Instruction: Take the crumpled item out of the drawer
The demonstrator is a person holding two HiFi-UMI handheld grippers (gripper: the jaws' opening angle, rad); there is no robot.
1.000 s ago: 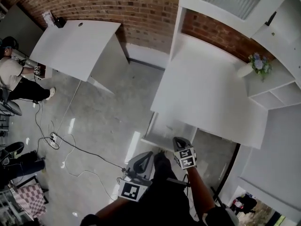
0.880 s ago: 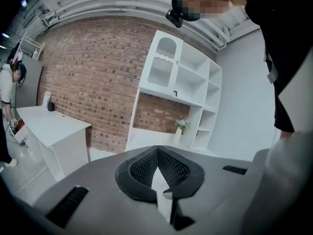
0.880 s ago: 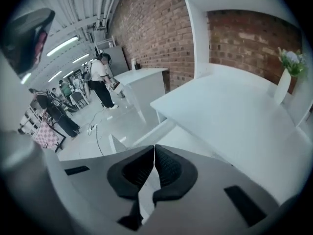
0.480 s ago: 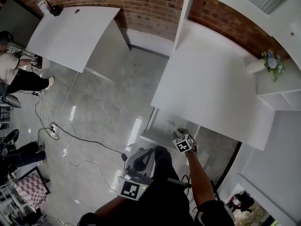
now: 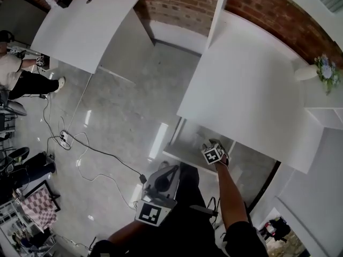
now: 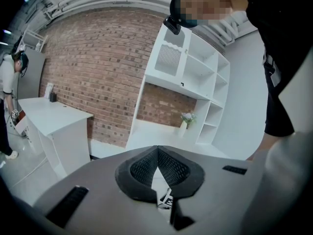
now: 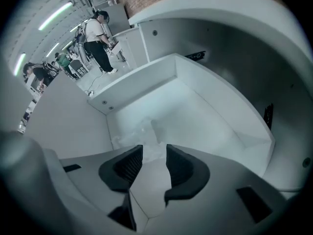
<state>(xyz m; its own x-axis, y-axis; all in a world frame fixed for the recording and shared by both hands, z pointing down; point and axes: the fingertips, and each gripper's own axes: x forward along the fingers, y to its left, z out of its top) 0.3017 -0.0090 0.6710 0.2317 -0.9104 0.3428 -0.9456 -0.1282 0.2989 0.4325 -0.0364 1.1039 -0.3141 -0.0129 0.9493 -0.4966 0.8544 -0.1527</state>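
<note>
An open white drawer (image 5: pixel 175 155) hangs under the desk, and my right gripper (image 5: pixel 210 145) reaches into it. In the right gripper view the drawer's floor (image 7: pixel 195 111) is bare white, with a pale crumpled item (image 7: pixel 139 131) lying near the left wall. The right gripper (image 7: pixel 154 149) has its jaws opening; the item sits just beyond the tips, and nothing is between the pads. My left gripper (image 5: pixel 169 171) is held back near my body, away from the drawer. Its jaws (image 6: pixel 157 149) meet at the tips with nothing in them.
The white desk top (image 5: pixel 252 84) overhangs the drawer. A second white table (image 5: pixel 80 31) stands far left. Cables (image 5: pixel 80 149) trail over the grey floor. A person (image 5: pixel 16 74) stands at the left edge. A vase of flowers (image 5: pixel 324 68) sits by the shelves.
My right gripper has pushed forward from the drawer's front edge into the drawer. The left gripper has stayed near my body. The head view has tilted a little.
</note>
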